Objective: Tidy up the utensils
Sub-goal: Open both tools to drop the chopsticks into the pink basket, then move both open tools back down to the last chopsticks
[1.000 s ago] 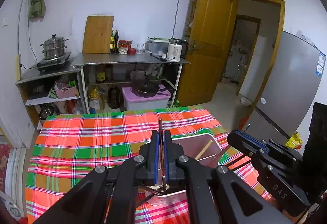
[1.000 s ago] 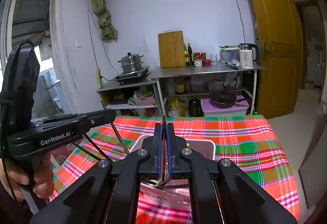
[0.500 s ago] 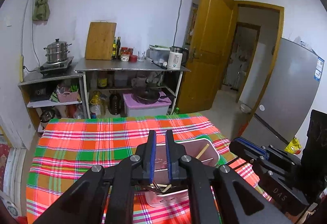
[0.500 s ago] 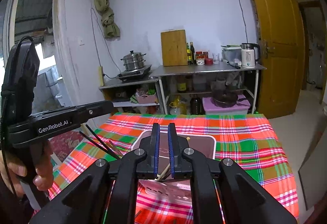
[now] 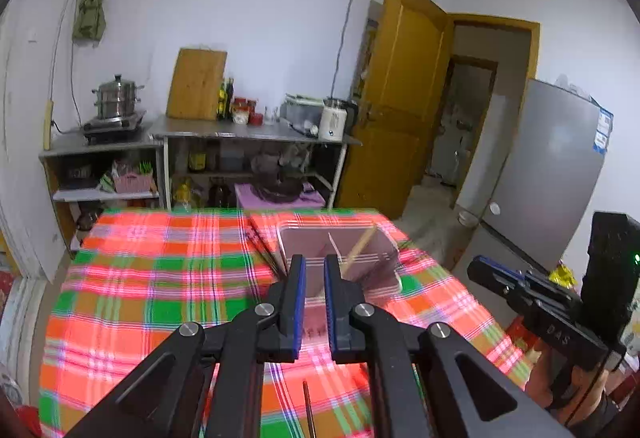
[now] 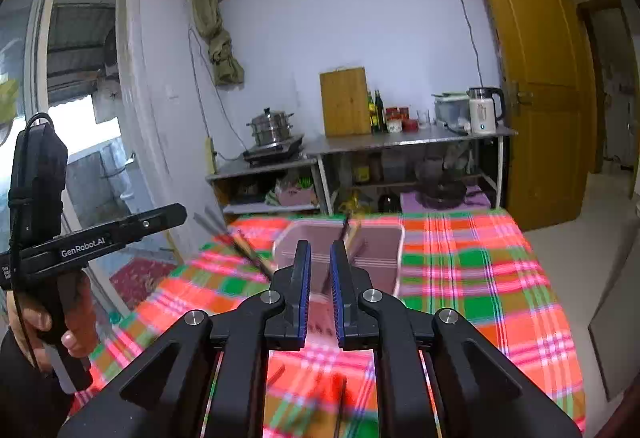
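Both tongs hold nothing: in the left wrist view the left gripper (image 5: 314,274) stands slightly parted and empty just short of the one pink bin (image 5: 372,270) on the plaid tablecloth (image 5: 152,278), where a wooden chopstick (image 5: 360,247) leans inside and a dark stick (image 5: 307,412) lies loose near the bottom edge. In the right wrist view the right gripper (image 6: 320,262) is opening, nothing between its pads, with dark chopsticks (image 6: 244,250) blurred left of the bin, their number unclear. Judging by this, one drop-off looks finished, and next comes fetching a loose stick.
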Demonstrator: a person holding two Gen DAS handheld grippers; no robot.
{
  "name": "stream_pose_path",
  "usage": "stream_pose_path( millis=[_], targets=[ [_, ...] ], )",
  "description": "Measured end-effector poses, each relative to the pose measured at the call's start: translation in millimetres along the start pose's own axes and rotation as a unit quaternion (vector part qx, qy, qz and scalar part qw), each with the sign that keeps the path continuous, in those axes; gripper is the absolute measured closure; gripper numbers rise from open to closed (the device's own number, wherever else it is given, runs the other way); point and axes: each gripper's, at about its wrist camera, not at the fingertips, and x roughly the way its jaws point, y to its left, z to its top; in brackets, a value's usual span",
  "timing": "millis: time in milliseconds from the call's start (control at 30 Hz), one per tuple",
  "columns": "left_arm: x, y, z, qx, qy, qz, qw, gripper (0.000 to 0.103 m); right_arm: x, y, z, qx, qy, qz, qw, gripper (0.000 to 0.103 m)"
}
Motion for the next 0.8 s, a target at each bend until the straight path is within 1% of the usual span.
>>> stream_pose_path(
  millis=[100,167,367,567,800],
  targets=[
    [-2,-4,-31,0.007,0.017,0.006,0.9998,0.095,-5,-3,-21,-0.002,0.017,-0.005,1.0,0.093],
    [0,-5,-51,0.006,0.036,0.001,0.9993,0.095,-7,-6,-38,0.001,0.032,-0.01,0.999,0.093],
    [12,0,-98,-0.004,0.088,0.001,0.9961,0.095,-5,-17,-80,0.017,0.081,-0.015,0.996,0.093],
    [23,2,-127,-0.005,0.131,0.004,0.9914,0.095,1,-23,-104,0.02,0.123,-0.007,0.992,0.093],
    [44,5,-145,-0.004,0.179,0.006,0.9837,0.095,22,-17,-127,0.006,0.177,-0.004,0.984,0.093]
  ],
)
